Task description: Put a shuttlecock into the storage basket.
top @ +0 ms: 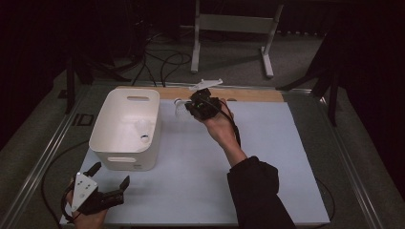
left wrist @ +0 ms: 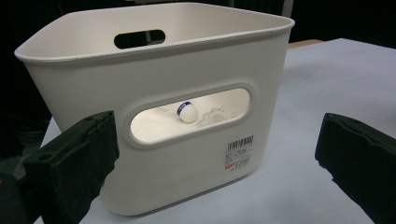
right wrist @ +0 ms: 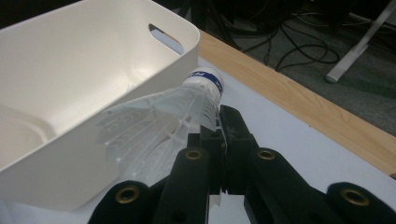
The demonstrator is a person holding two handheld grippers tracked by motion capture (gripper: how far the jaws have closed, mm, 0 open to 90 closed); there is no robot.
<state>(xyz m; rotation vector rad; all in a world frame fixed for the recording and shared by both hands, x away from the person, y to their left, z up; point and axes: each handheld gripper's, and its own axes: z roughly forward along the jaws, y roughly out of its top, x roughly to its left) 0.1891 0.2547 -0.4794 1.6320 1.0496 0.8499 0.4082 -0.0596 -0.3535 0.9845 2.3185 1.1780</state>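
Note:
A white plastic bin (top: 125, 128) stands on the left part of the pale blue table (top: 272, 157). Inside it lies a shuttlecock (top: 143, 138), which the left gripper view shows through the bin's handle slot (left wrist: 188, 112). My right gripper (top: 192, 106) hovers just past the bin's far right corner, shut on the feathers of a second white shuttlecock (right wrist: 154, 128) whose cork has a blue band. In the right gripper view the jaws (right wrist: 219, 128) meet on the skirt beside the bin wall (right wrist: 70, 70). My left gripper (top: 111, 173) rests open at the table's near left corner, facing the bin (left wrist: 187, 60).
A wooden strip (top: 248, 94) runs along the table's far edge. Beyond it are a metal stand's legs (top: 229, 24) and cables on the floor (top: 162, 62). The person's dark sleeve (top: 258, 191) crosses the near middle of the table.

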